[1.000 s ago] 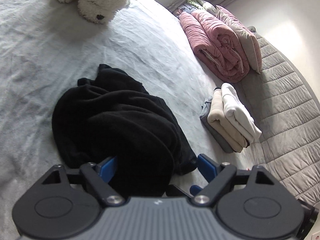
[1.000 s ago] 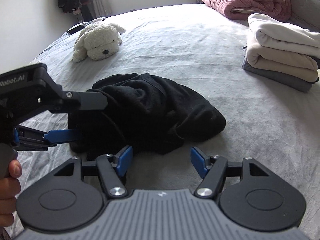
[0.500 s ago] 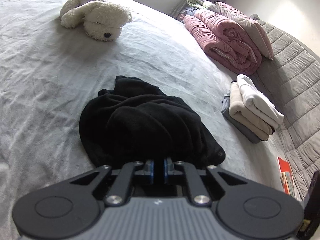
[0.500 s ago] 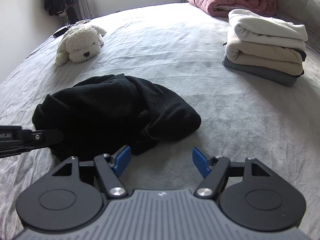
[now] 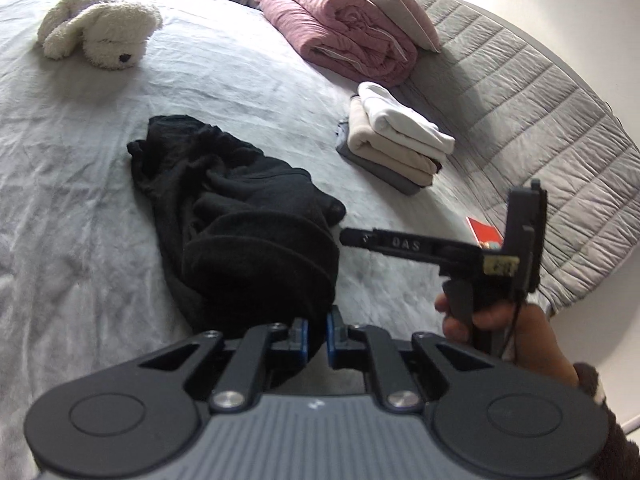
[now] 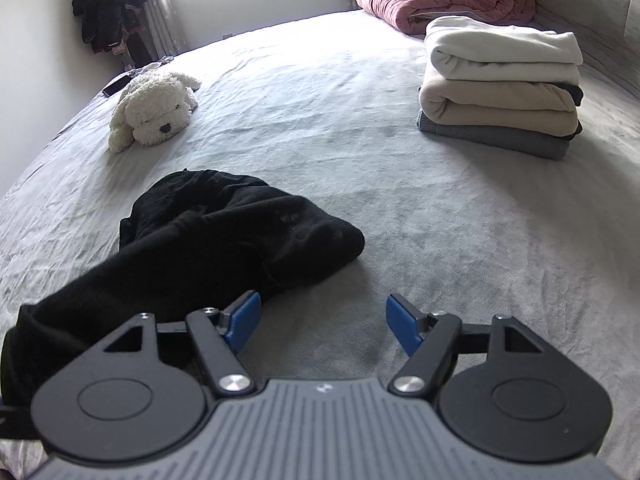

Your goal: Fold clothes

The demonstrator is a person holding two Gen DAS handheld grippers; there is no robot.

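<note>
A crumpled black garment point(image 5: 240, 216) lies on the grey bed sheet point(image 5: 80, 168). My left gripper point(image 5: 316, 338) is shut on the garment's near edge, and the cloth rises from the bed toward its blue pads. In the right wrist view the same black garment point(image 6: 224, 240) stretches from the middle of the bed to the lower left. My right gripper point(image 6: 322, 322) stands open just right of that cloth, above bare sheet, with nothing between its fingers. In the left wrist view the right gripper point(image 5: 404, 242) shows side-on, held by a hand point(image 5: 504, 328).
A stack of folded clothes point(image 6: 500, 84), white over beige over grey, sits at the right. A white plush dog point(image 6: 154, 110) lies at the far left. A rolled pink duvet point(image 5: 344, 32) and pillows lean on the grey quilted headboard point(image 5: 520, 92). Dark clothes hang by the window point(image 6: 108, 4).
My left gripper closed on the near edge of the black garment and pulled it back and up, stretching the cloth. The right gripper shifted slightly and stayed open.
</note>
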